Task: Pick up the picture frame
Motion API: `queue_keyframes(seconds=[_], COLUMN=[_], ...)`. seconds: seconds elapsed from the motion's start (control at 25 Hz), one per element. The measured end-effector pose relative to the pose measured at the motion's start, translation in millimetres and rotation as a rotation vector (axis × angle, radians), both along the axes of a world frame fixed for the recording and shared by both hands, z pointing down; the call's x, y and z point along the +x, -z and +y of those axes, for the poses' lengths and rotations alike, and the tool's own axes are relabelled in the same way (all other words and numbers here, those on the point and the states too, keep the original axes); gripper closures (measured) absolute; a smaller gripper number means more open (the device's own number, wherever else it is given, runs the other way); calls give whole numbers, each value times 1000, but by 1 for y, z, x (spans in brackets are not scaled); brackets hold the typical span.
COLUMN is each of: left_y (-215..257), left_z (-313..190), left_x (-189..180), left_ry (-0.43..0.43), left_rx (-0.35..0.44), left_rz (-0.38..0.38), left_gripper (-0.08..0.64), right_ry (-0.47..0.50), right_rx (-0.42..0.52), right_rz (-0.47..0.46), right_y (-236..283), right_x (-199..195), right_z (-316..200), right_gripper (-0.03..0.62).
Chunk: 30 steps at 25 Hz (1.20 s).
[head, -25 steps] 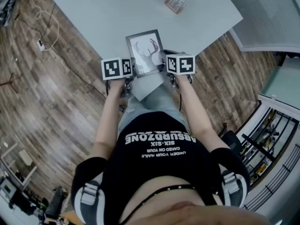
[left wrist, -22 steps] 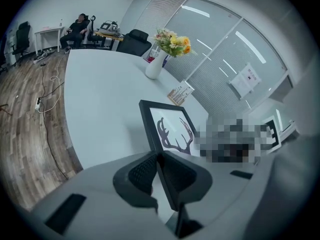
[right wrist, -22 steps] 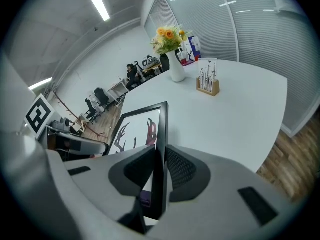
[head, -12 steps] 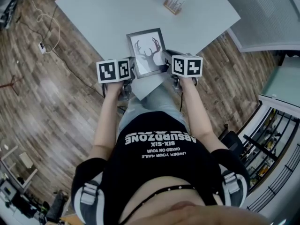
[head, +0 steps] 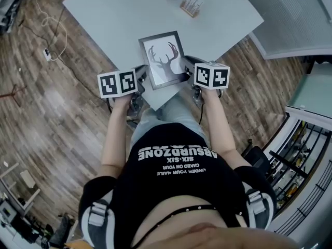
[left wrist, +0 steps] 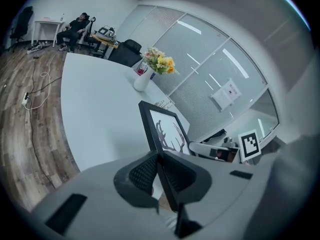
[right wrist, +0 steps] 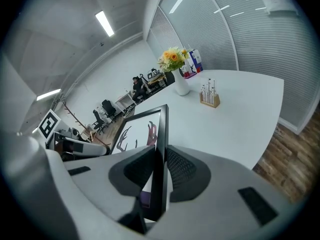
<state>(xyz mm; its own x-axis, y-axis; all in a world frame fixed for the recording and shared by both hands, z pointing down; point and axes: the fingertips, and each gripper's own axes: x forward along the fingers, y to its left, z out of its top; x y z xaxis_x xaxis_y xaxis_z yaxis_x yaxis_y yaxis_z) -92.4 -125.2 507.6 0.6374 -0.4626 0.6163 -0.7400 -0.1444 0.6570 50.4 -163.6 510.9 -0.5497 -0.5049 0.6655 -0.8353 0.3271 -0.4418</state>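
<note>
The picture frame [head: 164, 59], black-rimmed with an antler print, hangs tilted above the near corner of the white table [head: 114, 19]. My left gripper [head: 143, 77] is shut on the frame's left edge. My right gripper [head: 187, 68] is shut on its right edge. In the left gripper view the black rim of the frame [left wrist: 167, 131] runs straight between the ribbed pads of the left gripper [left wrist: 160, 159]. The right gripper view shows the same: the frame [right wrist: 137, 131] stands on edge, its rim pinched by the right gripper [right wrist: 161, 156].
A white vase of flowers [left wrist: 150, 70] stands at the table's far side, also in the right gripper view as the vase [right wrist: 177, 71]. A small wooden stand [head: 191, 5] sits far right. Cables [head: 51, 29] lie on the wooden floor to the left. The person's legs are just below the table corner.
Both grippers have risen with the frame between them. The marker cubes look larger and have drifted outward, and the frame's near edge now hangs above the table corner.
</note>
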Motion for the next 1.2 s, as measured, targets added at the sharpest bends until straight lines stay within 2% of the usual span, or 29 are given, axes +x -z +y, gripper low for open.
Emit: queue_keyframes(seconds=[0.44,1.0,1.2], left_y=[21,25,27], left_z=[7,11,9], left_x=[-2,-5,-5], left_ry=[5,-1,8], left_rx=[35,42,41], left_rz=[52,46,69], left_gripper=[509,509,509], right_ry=[-6,21,18], right_rx=[34,46,48], right_rz=[-30,-25,-30], right_y=[19,27,28], right_x=[0,-5,-4], right_z=[10,11,10], right_gripper=[508,508,508])
